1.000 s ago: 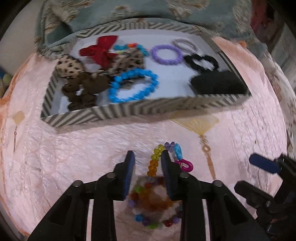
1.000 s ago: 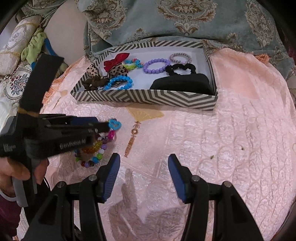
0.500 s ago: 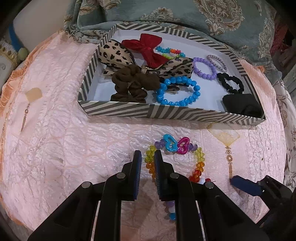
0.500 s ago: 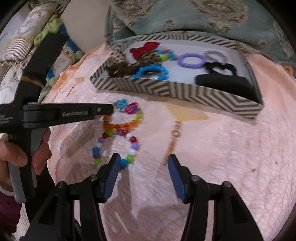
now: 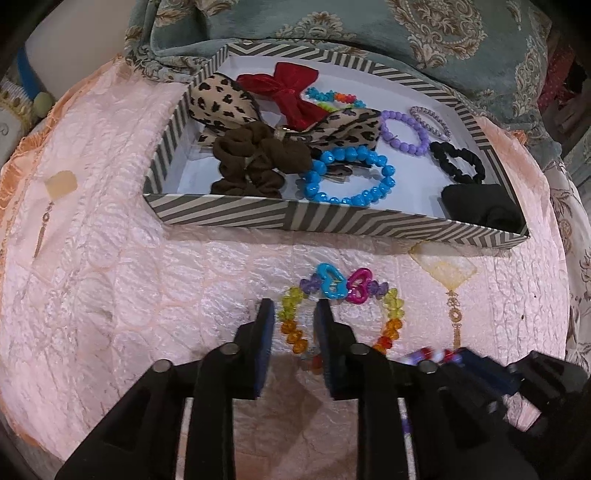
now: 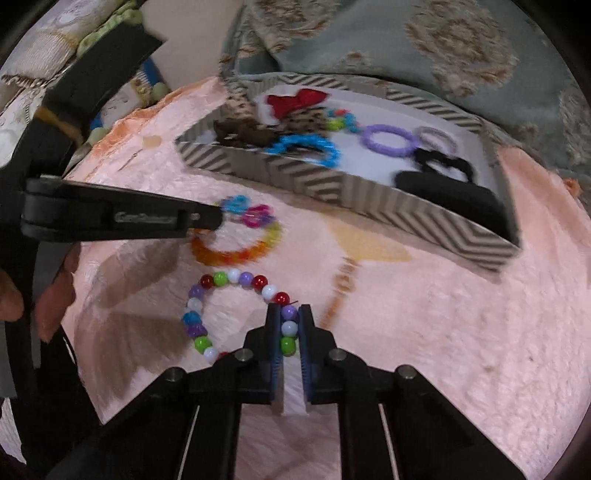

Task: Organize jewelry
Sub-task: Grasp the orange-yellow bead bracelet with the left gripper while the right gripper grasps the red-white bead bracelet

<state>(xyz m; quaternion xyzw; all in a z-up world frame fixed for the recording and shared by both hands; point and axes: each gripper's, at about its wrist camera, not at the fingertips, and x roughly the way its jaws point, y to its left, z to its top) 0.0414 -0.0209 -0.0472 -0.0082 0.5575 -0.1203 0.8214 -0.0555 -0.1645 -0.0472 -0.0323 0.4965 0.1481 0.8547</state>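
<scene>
A rainbow bead bracelet [image 5: 391,317] with blue and pink heart charms lies on the pink cloth; it also shows in the right wrist view [image 6: 236,254]. My left gripper [image 5: 293,314] straddles its left side with the jaws a little apart, not pressing the beads. A second bracelet of round mixed-colour beads [image 6: 229,280] lies nearer. My right gripper [image 6: 288,317] is shut on its right side. The striped box [image 5: 332,221] behind holds bows, scrunchies and bracelets.
The box also shows in the right wrist view [image 6: 332,184]. A blue bead bracelet [image 5: 347,173], brown scrunchie [image 5: 255,158], red bow [image 5: 291,92] and black pouch [image 5: 480,203] lie inside it. A patterned teal cushion [image 5: 369,29] lies behind. Cloth embroidery [image 5: 454,310] sits to the right.
My right gripper moved forward and left and closed on the round-bead bracelet. My left gripper's jaws opened slightly around the rainbow bracelet, which now lies apart from the other one.
</scene>
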